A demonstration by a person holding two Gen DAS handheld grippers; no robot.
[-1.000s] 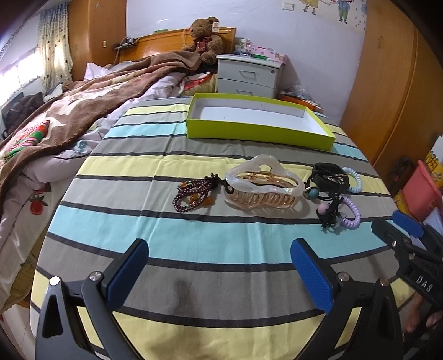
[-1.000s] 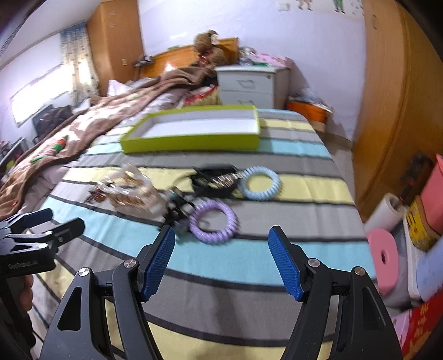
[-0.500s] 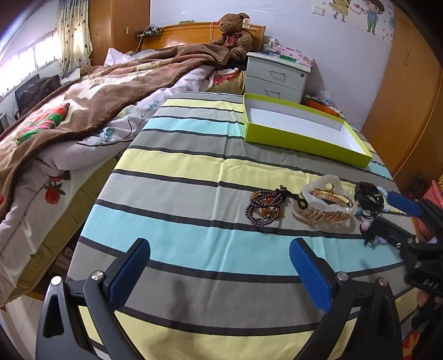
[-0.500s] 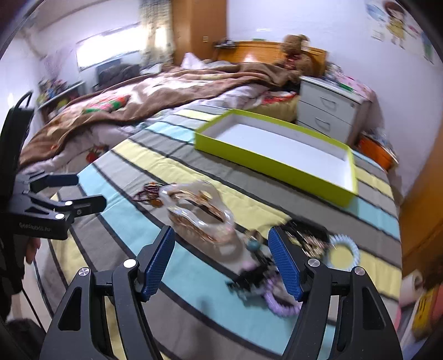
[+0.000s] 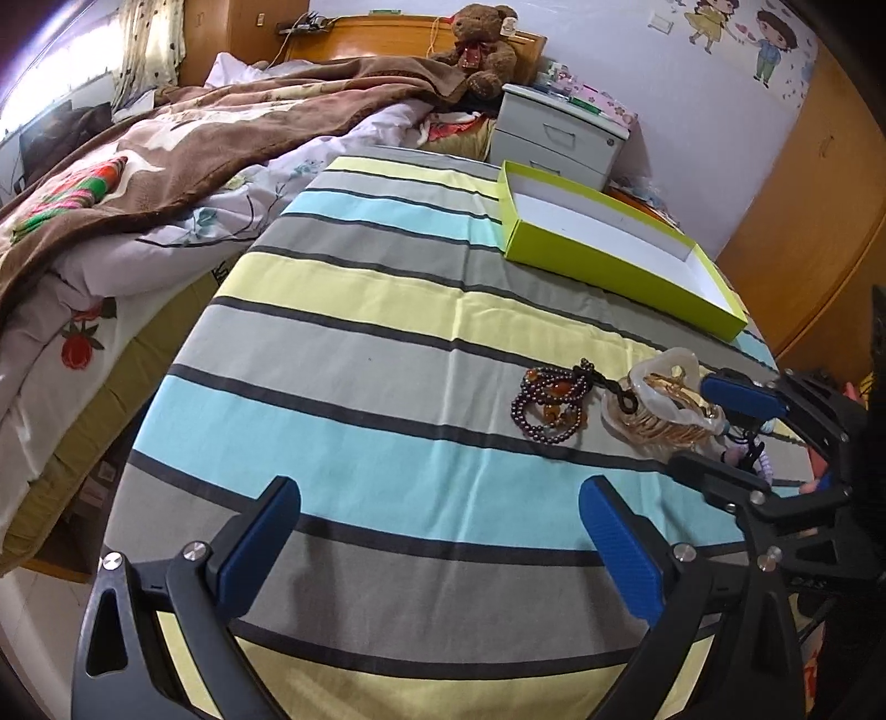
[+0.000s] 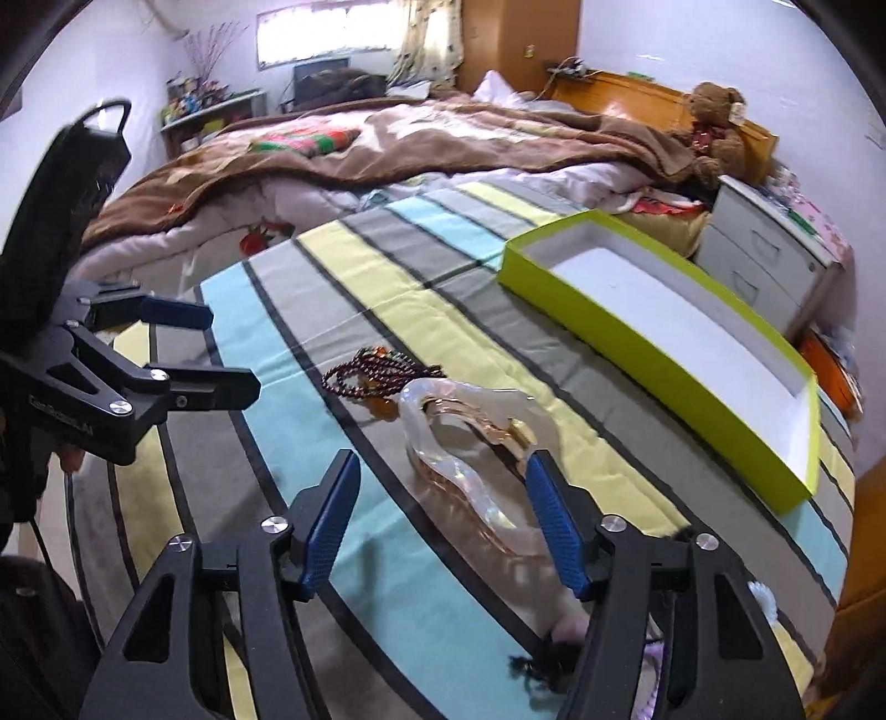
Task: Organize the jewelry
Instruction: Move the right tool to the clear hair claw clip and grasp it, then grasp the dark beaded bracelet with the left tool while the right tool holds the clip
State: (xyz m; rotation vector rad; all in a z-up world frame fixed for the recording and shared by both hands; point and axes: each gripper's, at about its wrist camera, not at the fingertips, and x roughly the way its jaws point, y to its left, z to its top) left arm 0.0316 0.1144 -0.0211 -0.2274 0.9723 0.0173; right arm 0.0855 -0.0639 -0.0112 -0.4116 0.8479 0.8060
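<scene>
Right tool (image 6: 440, 526) swung in from the hair ties to the clip (image 6: 470, 437) since a second ago, rolling over, and its fingers now straddle the clip's near end. Jaws narrowing from full spread, clip between them; right pad (image 6: 554, 526) sits just beside or on the clip's edge, contact unclear, left pad (image 6: 329, 523) well clear of it. Not gripped yet.

Clip is clear plastic with gold teeth, lying on the striped surface (image 5: 360, 343). Bead bracelets (image 5: 548, 401), dark purple and amber, lie touching the clip's far-left side; in the right view they show as beads (image 6: 376, 376) just beyond the clip. Hair ties (image 6: 554, 659) are mostly hidden under the right tool's right finger, only black and lilac bits showing.

Left tool (image 5: 437, 545) shifted left over the same second; jaws wide apart, nothing between them, hovering over bare cloth near the surface's front edge, well apart from the jewelry. Right tool seen from the left view (image 5: 736, 437) comes in from the right edge, fingers on either side of the clip.

Green box (image 5: 614, 249), white inside, open, sits at the far side of the surface, well apart from the clip. Bed (image 5: 166, 144) with brown blanket on the left, teddy (image 5: 479, 47) at the headboard, nightstand (image 5: 559, 138) behind the box.
</scene>
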